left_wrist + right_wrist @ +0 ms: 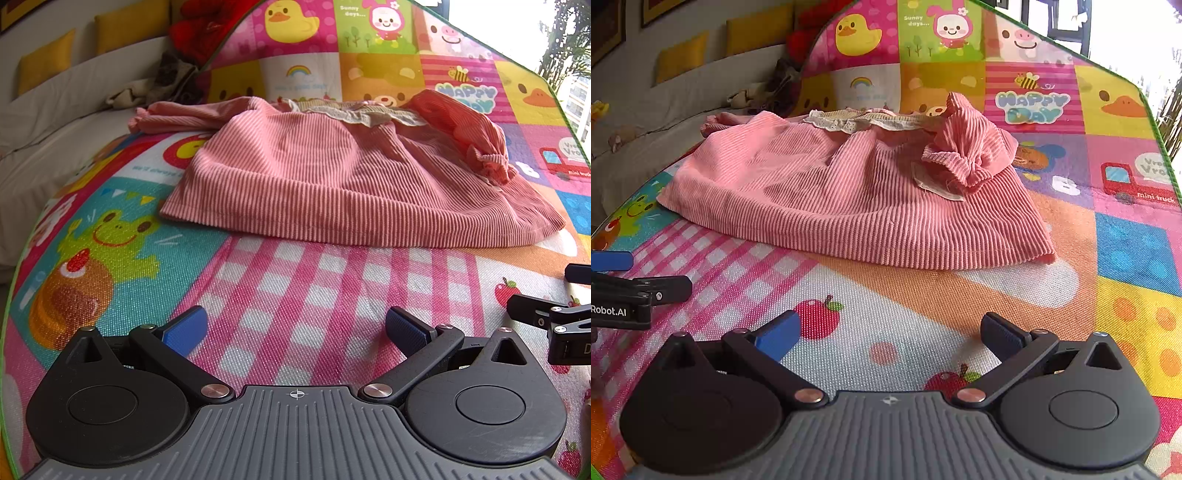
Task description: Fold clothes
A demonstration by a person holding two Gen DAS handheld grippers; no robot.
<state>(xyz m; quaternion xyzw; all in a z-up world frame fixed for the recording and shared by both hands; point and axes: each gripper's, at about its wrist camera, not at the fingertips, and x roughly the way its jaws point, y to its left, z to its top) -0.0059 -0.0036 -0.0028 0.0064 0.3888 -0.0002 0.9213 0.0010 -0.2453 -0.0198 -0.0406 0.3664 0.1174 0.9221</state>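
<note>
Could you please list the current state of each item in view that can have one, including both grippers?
pink ribbed dress: spread flat on the mat, not yet folded.
right sleeve: folded in over the body, bunched.
left sleeve: stretched outward.
left gripper: open, empty, short of the hem.
right gripper: open, empty, short of the hem.
play mat: laid flat.

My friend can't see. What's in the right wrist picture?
A pink dress lies on a cartoon play mat, one sleeve folded in. The right tongs hover open in front, empty.
</note>
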